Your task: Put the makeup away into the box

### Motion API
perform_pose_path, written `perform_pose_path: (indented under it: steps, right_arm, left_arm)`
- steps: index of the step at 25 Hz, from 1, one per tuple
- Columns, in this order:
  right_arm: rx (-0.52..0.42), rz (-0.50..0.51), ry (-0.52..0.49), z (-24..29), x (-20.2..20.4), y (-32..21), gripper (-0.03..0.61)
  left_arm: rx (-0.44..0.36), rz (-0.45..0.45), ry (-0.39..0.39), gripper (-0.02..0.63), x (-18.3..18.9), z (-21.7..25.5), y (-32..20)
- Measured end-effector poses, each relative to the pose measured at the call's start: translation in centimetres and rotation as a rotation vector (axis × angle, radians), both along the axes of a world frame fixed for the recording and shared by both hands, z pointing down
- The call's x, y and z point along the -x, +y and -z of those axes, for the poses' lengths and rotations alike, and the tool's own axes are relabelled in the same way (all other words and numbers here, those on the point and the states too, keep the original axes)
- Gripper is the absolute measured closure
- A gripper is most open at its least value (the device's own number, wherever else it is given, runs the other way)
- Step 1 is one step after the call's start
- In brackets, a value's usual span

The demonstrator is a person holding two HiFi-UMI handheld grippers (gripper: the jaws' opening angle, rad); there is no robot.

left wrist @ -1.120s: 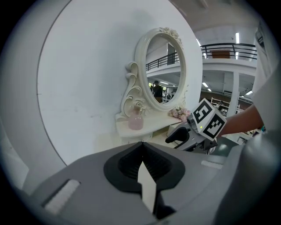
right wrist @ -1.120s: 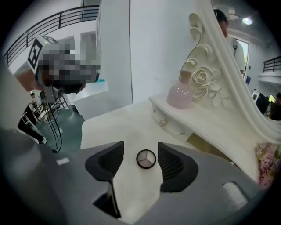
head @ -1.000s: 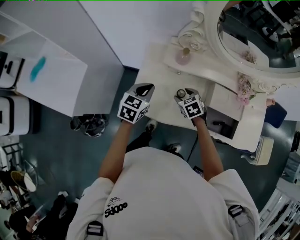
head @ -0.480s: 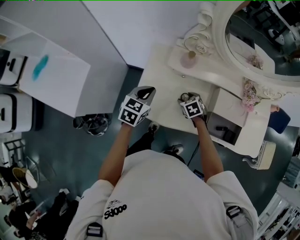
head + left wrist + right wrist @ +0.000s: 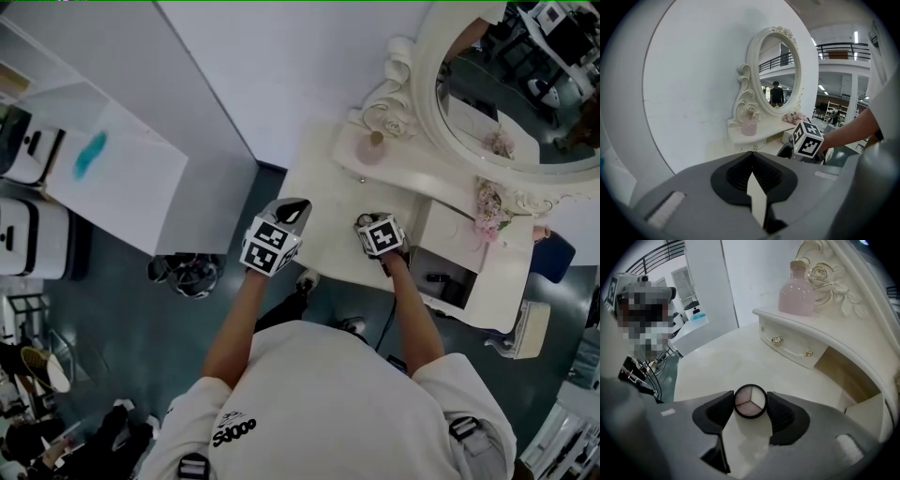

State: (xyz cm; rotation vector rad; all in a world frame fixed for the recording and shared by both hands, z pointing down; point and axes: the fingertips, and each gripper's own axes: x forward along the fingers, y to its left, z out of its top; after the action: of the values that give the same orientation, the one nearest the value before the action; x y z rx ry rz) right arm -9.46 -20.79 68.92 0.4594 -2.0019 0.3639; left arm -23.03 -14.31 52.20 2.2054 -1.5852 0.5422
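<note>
A round black compact (image 5: 750, 401) with pale pink powder lies on the white vanity table (image 5: 736, 362). My right gripper (image 5: 750, 404) points steeply down over it, and its jaws are closing with the compact between the pads, both of which touch its rim. In the head view the right gripper (image 5: 367, 223) covers the compact. My left gripper (image 5: 291, 208) hovers at the table's left front edge, shut and empty, its jaws (image 5: 752, 185) meeting. An open white box-like compartment (image 5: 448, 272) sits at the table's right with a small dark item (image 5: 436, 277) inside.
A pink perfume bottle (image 5: 372, 148) stands on the raised drawer shelf (image 5: 797, 341) under the oval mirror (image 5: 506, 84). Pink flowers (image 5: 487, 202) lie at the mirror's base. A white cabinet (image 5: 112, 178) stands to the left across dark floor.
My right gripper has come down over the compact, and its jaws have narrowed around it. The left gripper has stayed put.
</note>
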Motion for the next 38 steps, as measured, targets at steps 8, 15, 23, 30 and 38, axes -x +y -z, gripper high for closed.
perform_pose_path:
  steps: [8, 15, 23, 30, 38]
  right_arm:
    - [-0.103, -0.031, -0.093, 6.4, 0.2, -0.6, 0.357]
    - [-0.251, -0.098, -0.206, 15.1, -2.5, -1.3, 0.359]
    - [-0.368, -0.288, -0.256, 20.8, -11.2, -1.3, 0.357]
    - [-0.371, -0.578, -0.207, 19.7, -22.9, 1.7, 0.357]
    - [-0.250, -0.772, -0.120, 13.4, -31.5, 3.2, 0.357]
  left_arm:
    - [-0.074, -0.040, -0.010, 0.597, -0.6, 3.1, -1.2]
    - [-0.127, -0.152, 0.005, 0.597, -4.7, 5.5, -3.3]
    - [-0.142, -0.351, 0.033, 0.597, -13.7, 6.7, -6.1]
    - [-0.124, -0.619, 0.053, 0.597, -24.5, 6.2, -6.3]
    - [-0.055, -0.787, 0.060, 0.597, -32.0, 3.8, -4.9]
